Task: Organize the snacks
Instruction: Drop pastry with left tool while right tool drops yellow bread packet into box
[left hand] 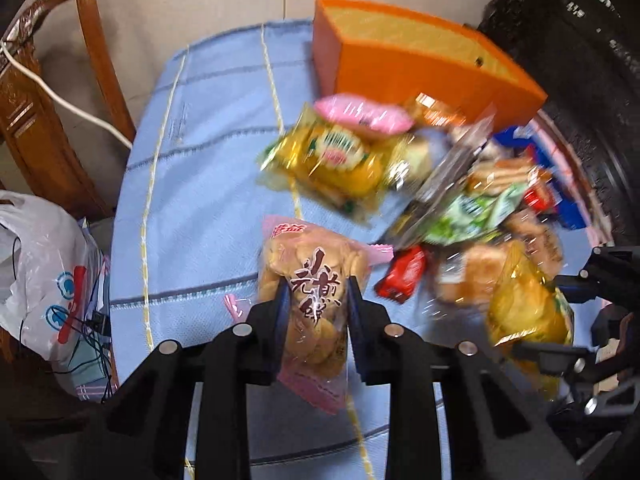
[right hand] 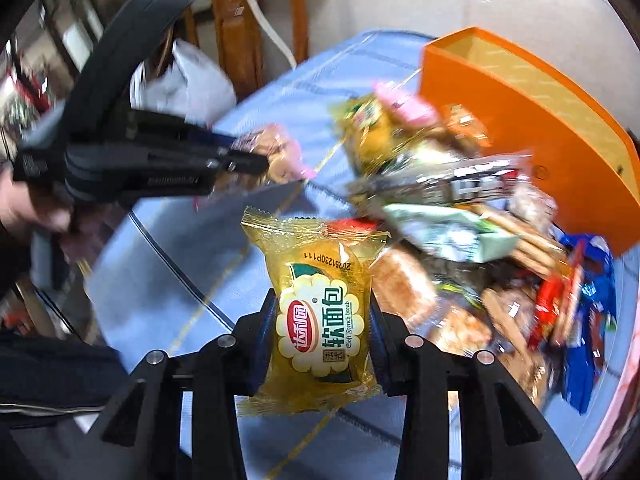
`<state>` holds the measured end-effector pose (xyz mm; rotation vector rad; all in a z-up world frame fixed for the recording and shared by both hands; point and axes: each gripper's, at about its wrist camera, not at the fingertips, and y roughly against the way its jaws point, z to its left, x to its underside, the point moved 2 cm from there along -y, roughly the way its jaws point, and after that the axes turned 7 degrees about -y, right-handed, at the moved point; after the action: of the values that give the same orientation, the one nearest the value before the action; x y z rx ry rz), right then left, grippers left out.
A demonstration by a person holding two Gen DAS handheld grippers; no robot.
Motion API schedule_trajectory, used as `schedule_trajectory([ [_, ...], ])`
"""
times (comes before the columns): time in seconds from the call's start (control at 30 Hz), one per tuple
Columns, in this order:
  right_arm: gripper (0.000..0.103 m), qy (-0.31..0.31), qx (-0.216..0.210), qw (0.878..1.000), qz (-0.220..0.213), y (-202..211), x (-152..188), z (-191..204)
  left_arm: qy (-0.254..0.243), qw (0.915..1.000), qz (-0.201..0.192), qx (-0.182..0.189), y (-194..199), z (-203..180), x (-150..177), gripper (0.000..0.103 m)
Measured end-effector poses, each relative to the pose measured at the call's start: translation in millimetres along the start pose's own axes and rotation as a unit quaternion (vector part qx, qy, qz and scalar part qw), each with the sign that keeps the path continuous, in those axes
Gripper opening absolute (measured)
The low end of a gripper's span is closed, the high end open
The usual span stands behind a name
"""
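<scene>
Snacks in both tools, lifted off the bench. Left tool (left hand: 318, 300) clenched on a clear packet of small round biscuits (left hand: 312, 280) with pink ends, blue pads (left hand: 283, 312) pressing its sides; packet hangs above the blue cloth (left hand: 200, 160). Right tool (right hand: 322, 320) grasping a yellow soft-bread packet (right hand: 320, 312), pads tight against both edges, label facing the camera. Right-wrist view also catches the left tool (right hand: 248, 160) at upper left, a hand (right hand: 36, 208) on its grip. Loose pile of mixed snacks (left hand: 480, 208) lies on the cloth just right of the held packets. Orange box (left hand: 420, 64), open-topped, stands behind the pile, touching its far edge. White plastic bag (left hand: 40, 272) and wooden chair (left hand: 48, 120) sit beyond the bench's left side.
</scene>
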<state>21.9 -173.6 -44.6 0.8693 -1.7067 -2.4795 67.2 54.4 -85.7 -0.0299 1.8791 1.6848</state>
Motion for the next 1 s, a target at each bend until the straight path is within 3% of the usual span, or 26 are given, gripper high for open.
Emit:
schedule_trajectory([
  [0.33,0.041,-0.038,0.03,0.996,-0.071,37,-32,-33,-0.033,0.998,-0.05,0.022,36,-40,-58,0.026],
  [0.6,0.041,-0.079,0.057,0.982,-0.159,90,-77,-106,-0.059,0.9923,-0.101,0.04,50,-74,-147,0.026],
  [0.73,0.041,-0.111,0.076,0.973,-0.186,100,-107,-152,-0.067,0.99,-0.116,0.043,41,-89,-197,0.026],
  [1.0,0.041,-0.142,0.096,0.97,-0.173,64,-149,-216,-0.059,0.9924,-0.1,0.04,-13,-101,-269,0.026],
])
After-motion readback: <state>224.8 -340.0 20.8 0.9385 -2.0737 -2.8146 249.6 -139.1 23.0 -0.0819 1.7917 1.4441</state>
